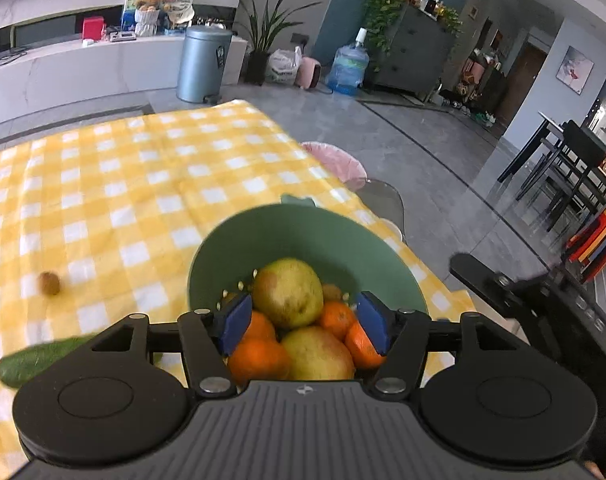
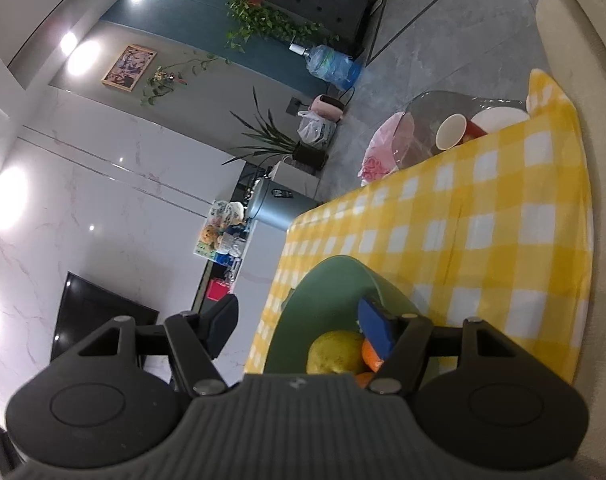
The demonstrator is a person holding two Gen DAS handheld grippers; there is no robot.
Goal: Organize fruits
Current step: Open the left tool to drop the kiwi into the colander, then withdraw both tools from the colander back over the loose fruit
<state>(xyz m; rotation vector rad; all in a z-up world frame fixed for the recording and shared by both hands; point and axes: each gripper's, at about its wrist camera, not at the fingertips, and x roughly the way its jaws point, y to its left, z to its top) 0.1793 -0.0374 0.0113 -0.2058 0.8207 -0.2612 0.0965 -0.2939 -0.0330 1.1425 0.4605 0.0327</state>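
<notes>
A green colander bowl [image 1: 303, 232] stands on the yellow checked tablecloth [image 1: 143, 184] and holds pears [image 1: 289, 292] and several oranges [image 1: 257, 358]. My left gripper [image 1: 305, 320] is open and empty, its blue pads just above the fruit. A small brown kiwi [image 1: 49, 283] and a green cucumber [image 1: 39, 360] lie on the cloth to the left. In the right wrist view my right gripper [image 2: 299, 328] is open and empty, tilted over the bowl's rim [image 2: 343, 268], with a pear [image 2: 335, 350] and an orange [image 2: 371, 354] between its fingers.
The other gripper's black body [image 1: 523, 304] sits right of the bowl. A glass side table [image 2: 443, 120] with a cup [image 2: 449, 132] and a plate stands past the table edge. A pink stool [image 1: 335, 160], bin [image 1: 201, 64] and water jug [image 1: 349, 66] are on the floor.
</notes>
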